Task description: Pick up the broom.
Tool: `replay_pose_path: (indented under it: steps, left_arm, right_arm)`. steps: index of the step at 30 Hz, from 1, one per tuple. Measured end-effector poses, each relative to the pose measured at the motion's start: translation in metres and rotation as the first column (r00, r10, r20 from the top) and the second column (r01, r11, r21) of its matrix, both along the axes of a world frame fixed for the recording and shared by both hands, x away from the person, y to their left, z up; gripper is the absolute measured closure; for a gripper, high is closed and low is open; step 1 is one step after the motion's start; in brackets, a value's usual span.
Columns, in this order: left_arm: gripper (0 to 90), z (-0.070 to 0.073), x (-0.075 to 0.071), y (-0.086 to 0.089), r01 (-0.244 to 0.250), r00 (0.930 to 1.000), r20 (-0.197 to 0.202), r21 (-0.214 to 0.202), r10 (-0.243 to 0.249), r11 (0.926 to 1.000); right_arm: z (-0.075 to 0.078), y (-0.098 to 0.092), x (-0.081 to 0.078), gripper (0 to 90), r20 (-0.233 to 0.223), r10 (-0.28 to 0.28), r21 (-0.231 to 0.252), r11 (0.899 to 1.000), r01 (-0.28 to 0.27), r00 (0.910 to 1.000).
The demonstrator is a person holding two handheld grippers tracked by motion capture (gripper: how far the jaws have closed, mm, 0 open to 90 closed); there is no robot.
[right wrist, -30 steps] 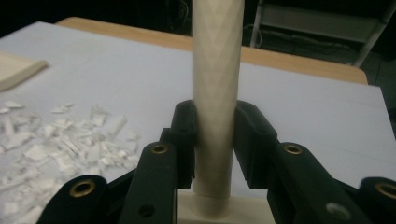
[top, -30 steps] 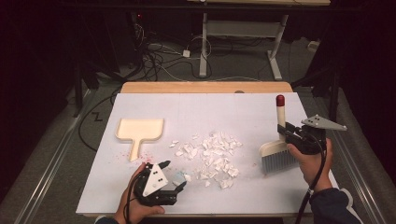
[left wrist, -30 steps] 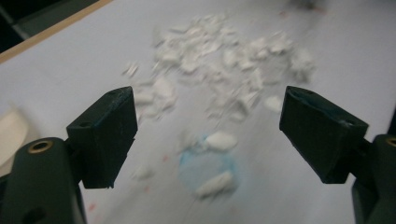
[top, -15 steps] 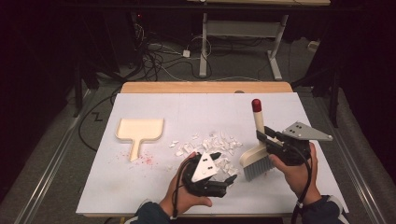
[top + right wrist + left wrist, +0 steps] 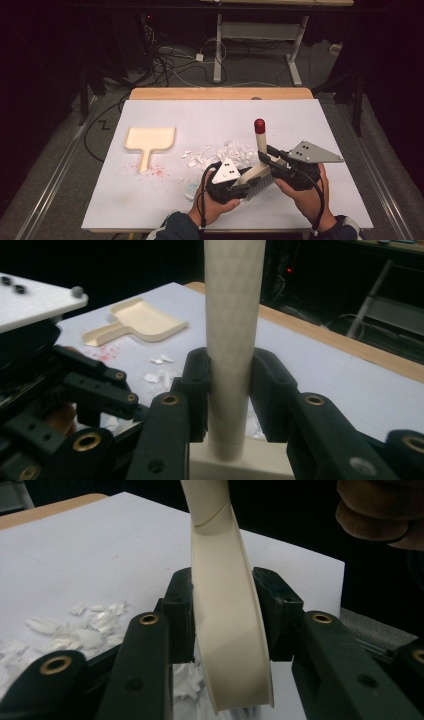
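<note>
A cream hand brush with a red-tipped handle (image 5: 259,126) stands tilted over the front of the white table (image 5: 310,120). My right gripper (image 5: 264,156) is shut on its round handle (image 5: 234,315), pads pressing both sides. My left gripper (image 5: 246,184) has just been closing with the brush's cream head (image 5: 225,630) between its jaws, and the pads (image 5: 181,615) now press on it. Several white paper scraps (image 5: 215,155) lie just left of the brush. A cream dustpan (image 5: 150,140) lies flat at the left.
A red stain (image 5: 156,171) marks the table beside the dustpan's handle. A wooden strip (image 5: 220,93) runs along the table's far edge. Behind it are cables and a desk frame (image 5: 295,55) on the floor. A small pale piece (image 5: 191,190) lies near the front.
My left gripper moved right from the front left to the brush and closed on its head. My right gripper carried the brush left, toward the table's front middle.
</note>
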State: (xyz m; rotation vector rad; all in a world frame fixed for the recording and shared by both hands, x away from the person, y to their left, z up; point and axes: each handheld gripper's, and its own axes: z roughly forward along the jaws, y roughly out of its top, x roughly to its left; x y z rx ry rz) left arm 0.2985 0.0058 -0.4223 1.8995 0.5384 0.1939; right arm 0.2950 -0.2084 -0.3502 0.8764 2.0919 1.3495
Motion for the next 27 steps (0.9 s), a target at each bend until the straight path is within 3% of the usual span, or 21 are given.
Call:
replay_pose_path:
  steps: [2, 5, 10, 11, 12, 15, 16, 18, 21, 22, 24, 27]
  left_arm:
    - [64.4, 0.004, 0.002, 0.013, -0.007, 0.9998, -0.017, 0.01, 0.007, 0.9999]
    - [65.0, 0.009, 0.001, 0.026, 0.045, 0.999, -0.006, 0.04, -0.045, 0.9982]
    - [65.0, 0.013, -0.002, 0.036, 0.087, 0.9962, 0.001, 0.088, -0.087, 0.9923]
    - [65.0, 0.014, -0.003, 0.039, 0.094, 0.9955, 0.005, 0.098, -0.095, 0.9908]
    - [65.0, 0.015, -0.003, 0.041, 0.1, 0.9949, 0.002, 0.101, -0.101, 0.9898]
    - [65.0, 0.017, -0.005, 0.047, 0.126, 0.9917, 0.012, 0.114, -0.128, 0.9855]
    - [65.0, 0.018, -0.007, 0.049, 0.14, 0.9898, 0.013, 0.121, -0.142, 0.9829]
    - [65.0, 0.018, -0.008, 0.051, 0.149, 0.9884, 0.013, 0.12, -0.151, 0.9815]
    - [65.0, 0.019, -0.012, 0.057, 0.214, 0.9763, 0.007, 0.124, -0.216, 0.969]
    - [65.0, 0.019, -0.012, 0.057, 0.214, 0.9763, 0.007, 0.124, -0.216, 0.969]
    - [65.0, 0.019, -0.015, 0.058, 0.254, 0.9667, 0.0, 0.122, -0.256, 0.9594]
    - [64.9, 0.018, -0.016, 0.058, 0.301, 0.953, 0.001, 0.123, -0.303, 0.9458]
  right_arm:
    - [0.002, 0.0, -0.003, 70.8, 0.007, 0.026, 0.007, 1.0, -0.026, 0.9996]
    - [0.004, -0.001, -0.005, 69.8, 0.003, 0.085, 0.009, 0.996, -0.085, 0.9964]
    - [0.003, -0.002, -0.006, 65.9, -0.01, 0.147, -0.003, 0.989, -0.147, 0.9891]
    - [0.002, -0.003, -0.007, 65.0, -0.014, 0.162, -0.016, 0.987, -0.163, 0.9866]
    - [0.0, -0.004, -0.007, 60.4, -0.014, 0.213, -0.031, 0.976, -0.214, 0.9769]
    - [0.0, -0.005, -0.008, 56.6, -0.018, 0.253, -0.059, 0.965, -0.254, 0.9672]
    - [-0.002, -0.005, -0.009, 52.0, -0.031, 0.294, -0.084, 0.952, -0.295, 0.9554]
    - [-0.007, -0.006, -0.007, 47.3, -0.056, 0.332, -0.103, 0.936, -0.337, 0.9415]
    - [-0.016, -0.004, -0.003, 43.6, -0.089, 0.389, -0.149, 0.905, -0.398, 0.917]
    - [-0.021, -0.001, -0.002, 42.5, -0.107, 0.417, -0.173, 0.886, -0.43, 0.9024]
    - [-0.027, 0.003, -0.002, 41.6, -0.133, 0.454, -0.199, 0.859, -0.472, 0.8811]
    - [-0.037, 0.01, -0.001, 42.0, -0.193, 0.514, -0.212, 0.81, -0.547, 0.8359]
